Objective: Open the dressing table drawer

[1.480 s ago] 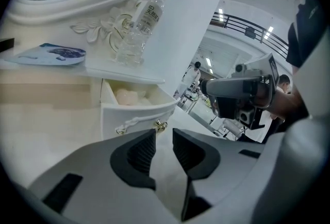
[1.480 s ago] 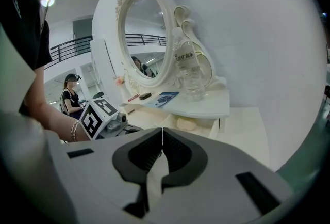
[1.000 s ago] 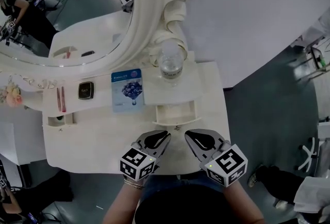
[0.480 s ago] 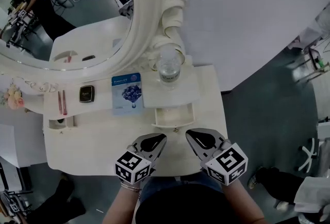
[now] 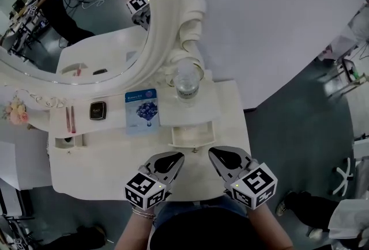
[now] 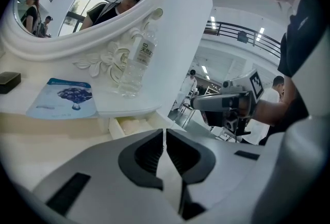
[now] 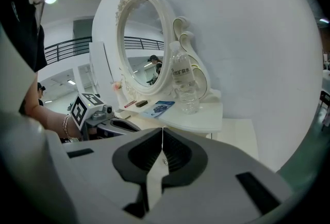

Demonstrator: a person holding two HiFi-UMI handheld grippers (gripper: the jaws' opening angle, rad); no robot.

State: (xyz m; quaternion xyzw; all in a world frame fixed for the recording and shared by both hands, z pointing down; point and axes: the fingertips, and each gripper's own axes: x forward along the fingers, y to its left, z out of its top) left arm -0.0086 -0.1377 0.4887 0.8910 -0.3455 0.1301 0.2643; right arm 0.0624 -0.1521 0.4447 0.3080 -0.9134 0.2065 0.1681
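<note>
Left tool (image 6: 165,134): jaws have just been closing and now stand all but together, nothing between them. Right tool (image 7: 163,132): jaws together, also empty. Both hang over the near edge of the bench (image 5: 104,165), side by side and a little apart, tips toward the drawer.

Drawer (image 5: 193,135): pulled out from under the raised ledge, pale inside showing and apparently bare. Its front lies just beyond the two tools, roughly between them. A small knob seems to sit on that front, too small to be sure of. Neither tool touches it. Judgement: the opening looks done or very nearly so, which would explain empty tools held clear of the front.

Ledge above the drawer: bottle (image 5: 185,79) upright at the foot of the mirror (image 5: 86,30); the drawer slides beneath it, so it is out of the way. Beside it to the left, a blue packet (image 5: 142,109) lying flat, then a dark compact (image 5: 97,110), then pink sticks (image 5: 70,119) near the far left end. All sit well back from the drawer's path.
</note>
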